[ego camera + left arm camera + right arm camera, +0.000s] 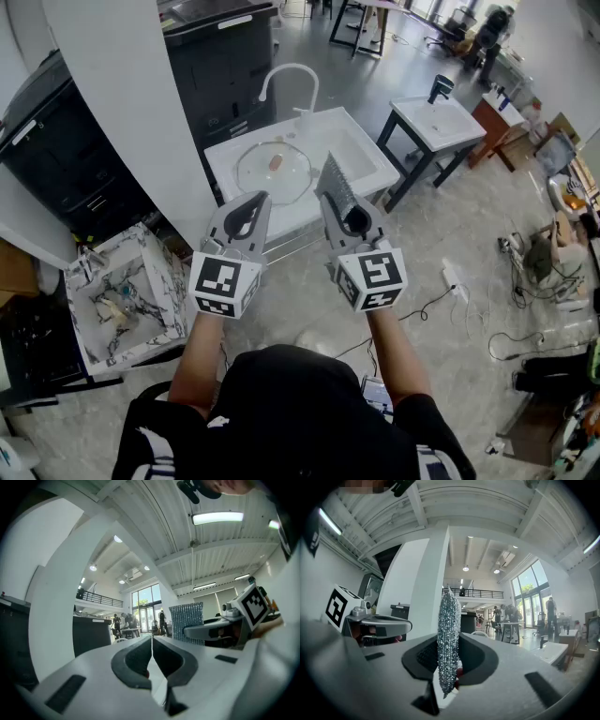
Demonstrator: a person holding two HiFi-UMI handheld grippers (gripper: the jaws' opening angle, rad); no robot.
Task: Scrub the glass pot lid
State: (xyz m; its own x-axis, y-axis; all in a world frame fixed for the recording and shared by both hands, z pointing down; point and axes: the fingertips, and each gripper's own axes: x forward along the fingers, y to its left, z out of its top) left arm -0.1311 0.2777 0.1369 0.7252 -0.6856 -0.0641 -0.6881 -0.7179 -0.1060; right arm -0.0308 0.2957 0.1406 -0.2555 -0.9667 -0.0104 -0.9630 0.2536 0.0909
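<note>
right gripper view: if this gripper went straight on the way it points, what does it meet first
Held level, the right gripper, shut on a silver scrub pad, would likely pass above the sink and meet the white pillar or the black cabinet beside it; depth is unclear.

The glass pot lid lies flat, knob up, in the left part of the white sink. It is round and clear, with a thin rim and a small pinkish knob at its centre. The scouring pad is a silvery, glittering mesh sheet. It stands upright and edge-on, pinched between the jaws of the right tool, which is held well apart from the lid.
</note>
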